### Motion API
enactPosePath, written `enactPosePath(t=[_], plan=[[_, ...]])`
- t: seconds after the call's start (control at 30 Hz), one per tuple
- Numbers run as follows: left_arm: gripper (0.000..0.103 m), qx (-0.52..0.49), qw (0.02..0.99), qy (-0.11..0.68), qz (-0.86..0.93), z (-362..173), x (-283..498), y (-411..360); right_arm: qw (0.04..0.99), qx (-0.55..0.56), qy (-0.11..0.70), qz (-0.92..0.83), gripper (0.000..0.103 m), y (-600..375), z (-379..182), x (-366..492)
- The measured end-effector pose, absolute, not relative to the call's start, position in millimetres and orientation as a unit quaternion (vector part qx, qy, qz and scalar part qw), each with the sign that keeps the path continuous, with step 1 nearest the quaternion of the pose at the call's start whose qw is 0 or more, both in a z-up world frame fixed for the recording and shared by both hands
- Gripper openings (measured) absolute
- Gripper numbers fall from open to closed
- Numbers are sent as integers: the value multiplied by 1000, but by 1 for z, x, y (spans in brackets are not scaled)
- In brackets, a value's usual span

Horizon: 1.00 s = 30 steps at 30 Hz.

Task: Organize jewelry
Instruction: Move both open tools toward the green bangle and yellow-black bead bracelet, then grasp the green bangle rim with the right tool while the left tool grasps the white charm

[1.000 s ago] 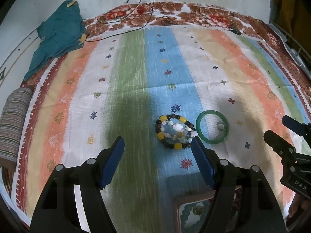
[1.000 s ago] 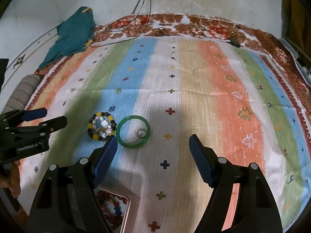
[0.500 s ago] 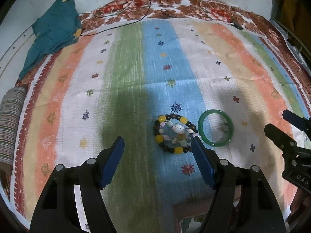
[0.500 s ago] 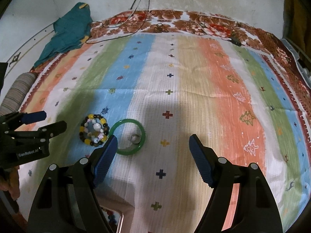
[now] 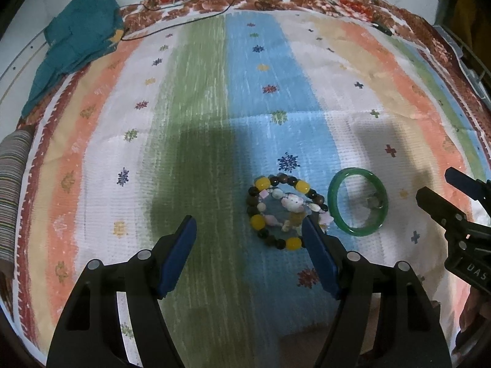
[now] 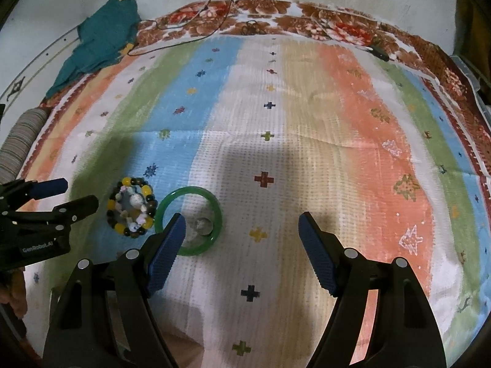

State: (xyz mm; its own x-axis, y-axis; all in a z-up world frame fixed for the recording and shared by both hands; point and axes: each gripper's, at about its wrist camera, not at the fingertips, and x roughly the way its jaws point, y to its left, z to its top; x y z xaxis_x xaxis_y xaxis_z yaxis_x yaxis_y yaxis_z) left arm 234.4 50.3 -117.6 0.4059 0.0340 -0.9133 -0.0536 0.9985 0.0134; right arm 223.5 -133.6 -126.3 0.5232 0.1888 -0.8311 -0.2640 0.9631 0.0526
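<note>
A beaded bracelet [image 5: 285,211] with yellow and dark beads lies on the striped cloth, with a smaller pale bead and shell bracelet [image 5: 291,207] inside it. A green bangle [image 5: 357,205] lies right of it, with a small silver ring [image 5: 374,204] inside. My left gripper [image 5: 248,245] is open and empty, its right finger just in front of the beads. My right gripper [image 6: 241,245] is open and empty; its left finger overlaps the bangle [image 6: 190,220] in view. The beaded bracelet [image 6: 130,211] and ring [image 6: 202,225] also show there.
A teal cloth [image 5: 76,40] lies at the far left corner beside black cables [image 5: 184,21]. A striped roll [image 5: 12,199] sits at the left edge. The cloth's floral border [image 6: 276,27] runs along the back by the wall.
Both grippers have moved forward over the cloth toward the jewelry. The box seen at the bottom edge earlier has dropped out of view. Both stay open.
</note>
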Motion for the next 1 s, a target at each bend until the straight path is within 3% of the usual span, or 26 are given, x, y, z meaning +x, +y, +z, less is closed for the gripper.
enactPosePath(t=[0.5, 0.73, 0.87, 1.0], plan=[[68, -18, 824, 565, -41, -130, 246, 33, 858, -36, 493, 138, 76, -122, -149, 247], [61, 5, 814, 576, -73, -138, 244, 17, 853, -33, 501, 141, 75, -120, -157, 254], [59, 12, 813, 576, -78, -139, 245, 13, 848, -25, 509, 146, 66, -117, -162, 258], [47, 24, 811, 579, -84, -145, 249, 10, 842, -28, 517, 148, 55, -112, -169, 261]])
